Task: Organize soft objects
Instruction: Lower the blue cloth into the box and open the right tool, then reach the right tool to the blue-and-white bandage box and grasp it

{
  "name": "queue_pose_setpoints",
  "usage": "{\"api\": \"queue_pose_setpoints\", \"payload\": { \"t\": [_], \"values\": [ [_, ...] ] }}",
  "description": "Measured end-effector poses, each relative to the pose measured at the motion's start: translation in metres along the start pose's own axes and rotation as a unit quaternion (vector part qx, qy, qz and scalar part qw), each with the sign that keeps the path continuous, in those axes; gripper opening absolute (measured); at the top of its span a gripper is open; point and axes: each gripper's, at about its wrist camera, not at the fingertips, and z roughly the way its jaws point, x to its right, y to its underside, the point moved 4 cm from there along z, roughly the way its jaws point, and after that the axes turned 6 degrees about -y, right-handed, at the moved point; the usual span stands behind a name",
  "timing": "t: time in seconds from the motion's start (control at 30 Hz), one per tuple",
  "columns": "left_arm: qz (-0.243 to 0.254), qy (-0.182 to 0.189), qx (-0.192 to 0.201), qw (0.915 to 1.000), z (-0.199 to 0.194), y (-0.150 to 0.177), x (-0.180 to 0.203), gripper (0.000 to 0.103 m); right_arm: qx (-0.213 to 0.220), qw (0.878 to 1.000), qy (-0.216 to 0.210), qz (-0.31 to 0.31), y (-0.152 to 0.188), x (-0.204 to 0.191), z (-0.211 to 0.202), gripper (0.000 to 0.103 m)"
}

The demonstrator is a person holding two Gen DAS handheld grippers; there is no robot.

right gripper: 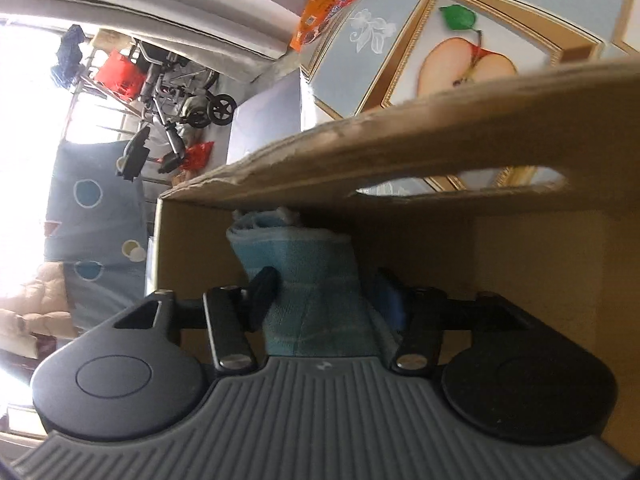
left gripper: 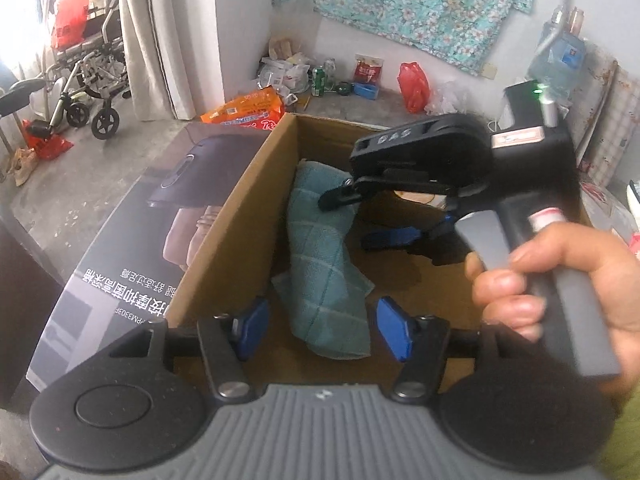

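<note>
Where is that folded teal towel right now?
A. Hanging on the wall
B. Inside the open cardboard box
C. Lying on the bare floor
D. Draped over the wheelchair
B: the teal towel lies down inside the cardboard box, between its brown walls, with the right gripper reaching in around it.

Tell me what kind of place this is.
Probably a lived-in home room used for storage: a wheelchair by the window, floral cloth hung on the wall, bags and cans on the concrete floor.
</note>
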Motion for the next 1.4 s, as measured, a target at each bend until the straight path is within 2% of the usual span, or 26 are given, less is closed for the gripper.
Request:
{"api": "queue_pose_setpoints", "payload": {
  "t": [0.1, 0.23, 0.4, 0.5, 0.6, 0.73, 0.83, 0.93, 1.1, 1.27, 1.4],
  "values": [
    [0.002, 0.003, 0.010, 0.9999, -0.010, 0.003, 0.003, 0.066, 0.012, 1.000, -0.021, -0.001, 0.007, -0.007, -0.024, 0.066],
    [0.001, 0.019, 0.022, 0.9996, -0.030, 0.009, 0.009, 0.071, 0.033, 0.996, -0.076, -0.015, 0.026, -0.019, -0.070, 0.066],
    [0.009, 0.063, 0.063, 0.9959, -0.076, 0.029, 0.020, 0.085, 0.081, 0.980, -0.176, -0.045, 0.085, -0.012, -0.160, 0.072],
    [0.027, 0.102, 0.086, 0.9908, -0.105, 0.049, 0.034, 0.091, 0.109, 0.972, -0.193, -0.075, 0.130, 0.008, -0.213, 0.075],
    [0.047, 0.140, 0.104, 0.9836, -0.132, 0.069, 0.056, 0.093, 0.143, 0.968, -0.188, -0.087, 0.171, 0.038, -0.257, 0.077],
    [0.081, 0.185, 0.136, 0.9699, -0.163, 0.095, 0.095, 0.097, 0.186, 0.962, -0.182, -0.086, 0.218, 0.080, -0.309, 0.079],
    [0.106, 0.213, 0.164, 0.9573, -0.181, 0.115, 0.130, 0.100, 0.234, 0.955, -0.158, -0.088, 0.240, 0.105, -0.350, 0.079],
    [0.132, 0.244, 0.182, 0.9434, -0.190, 0.130, 0.170, 0.101, 0.289, 0.943, -0.135, -0.094, 0.254, 0.124, -0.392, 0.079],
    [0.185, 0.274, 0.190, 0.9244, -0.185, 0.149, 0.243, 0.101, 0.368, 0.921, -0.096, -0.085, 0.245, 0.158, -0.452, 0.081],
    [0.217, 0.265, 0.205, 0.9170, -0.163, 0.146, 0.304, 0.101, 0.422, 0.903, -0.047, -0.064, 0.216, 0.197, -0.488, 0.081],
    [0.234, 0.261, 0.201, 0.9147, -0.139, 0.132, 0.342, 0.100, 0.429, 0.902, -0.004, -0.050, 0.187, 0.225, -0.488, 0.081]
  ]
}}
